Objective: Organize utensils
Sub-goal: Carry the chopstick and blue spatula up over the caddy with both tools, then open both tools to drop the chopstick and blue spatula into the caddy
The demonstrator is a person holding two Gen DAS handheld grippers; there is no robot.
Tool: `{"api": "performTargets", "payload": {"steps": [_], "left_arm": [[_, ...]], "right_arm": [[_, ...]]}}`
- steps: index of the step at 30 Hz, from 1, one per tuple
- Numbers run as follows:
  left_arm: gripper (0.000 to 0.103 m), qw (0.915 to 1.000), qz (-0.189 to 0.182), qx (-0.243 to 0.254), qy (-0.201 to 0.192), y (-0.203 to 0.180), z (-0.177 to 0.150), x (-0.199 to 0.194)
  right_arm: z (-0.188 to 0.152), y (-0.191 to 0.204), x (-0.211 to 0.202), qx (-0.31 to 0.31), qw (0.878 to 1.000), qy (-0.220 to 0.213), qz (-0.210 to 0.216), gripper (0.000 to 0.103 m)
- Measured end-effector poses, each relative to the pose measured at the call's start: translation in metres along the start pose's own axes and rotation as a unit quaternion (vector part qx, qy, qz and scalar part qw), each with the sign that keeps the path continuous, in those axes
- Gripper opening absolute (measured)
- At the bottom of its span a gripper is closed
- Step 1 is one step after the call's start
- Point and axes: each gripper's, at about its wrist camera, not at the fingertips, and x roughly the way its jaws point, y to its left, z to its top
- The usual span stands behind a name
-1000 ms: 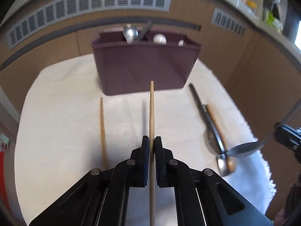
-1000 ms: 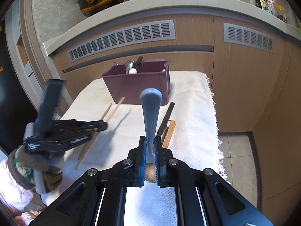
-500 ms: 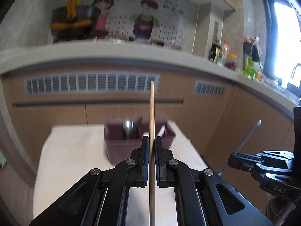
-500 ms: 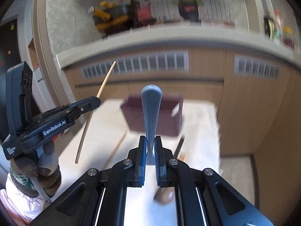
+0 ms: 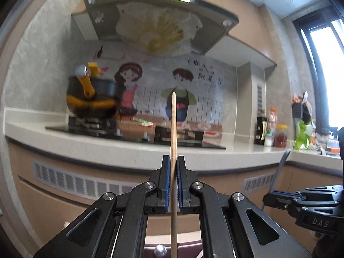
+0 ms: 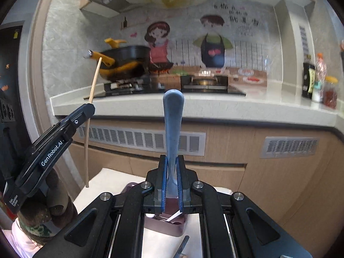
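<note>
While both grippers are held up facing the kitchen counter [image 6: 193,107], a wooden chopstick [image 5: 173,129] is clamped upright in the left gripper [image 5: 173,167]. A grey spoon handle [image 6: 173,124] is pinched between the jaws of the right gripper [image 6: 172,167]. The maroon utensil bin [image 6: 167,225] is seen below, on the white cloth [image 6: 103,185].

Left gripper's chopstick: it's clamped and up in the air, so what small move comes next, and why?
Probably tip the left gripper down toward the purple bin. Its jaws are shut on the chopstick, which points at the kitchen wall, and the bin shows only low in the right wrist view, beneath the right gripper clamping the blue-grey handle.
</note>
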Motion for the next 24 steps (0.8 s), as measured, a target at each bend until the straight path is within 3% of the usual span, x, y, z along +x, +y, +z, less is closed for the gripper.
{"api": "performTargets", "payload": {"steps": [4, 10, 17, 24], "left_arm": [[0.006, 0.9991, 0.002, -0.009, 0.043, 0.007, -0.028, 0.044], [0.006, 0.9944, 0.013, -0.004, 0.105, 0.011, -0.079, 0.079], [0.006, 0.9842, 0.021, -0.002, 0.176, 0.024, -0.126, 0.089], [0.009, 0.9670, 0.025, -0.014, 0.253, 0.037, -0.149, 0.076]], "right_arm": [[-0.018, -0.011, 0.047, 0.013, 0.999, 0.041, 0.009, 0.008], [-0.044, -0.016, 0.096, 0.025, 0.995, 0.091, 0.023, 0.008], [-0.075, -0.009, 0.135, 0.033, 0.987, 0.149, 0.042, 0.008], [-0.097, -0.001, 0.162, 0.023, 0.980, 0.196, 0.033, 0.009]]}}
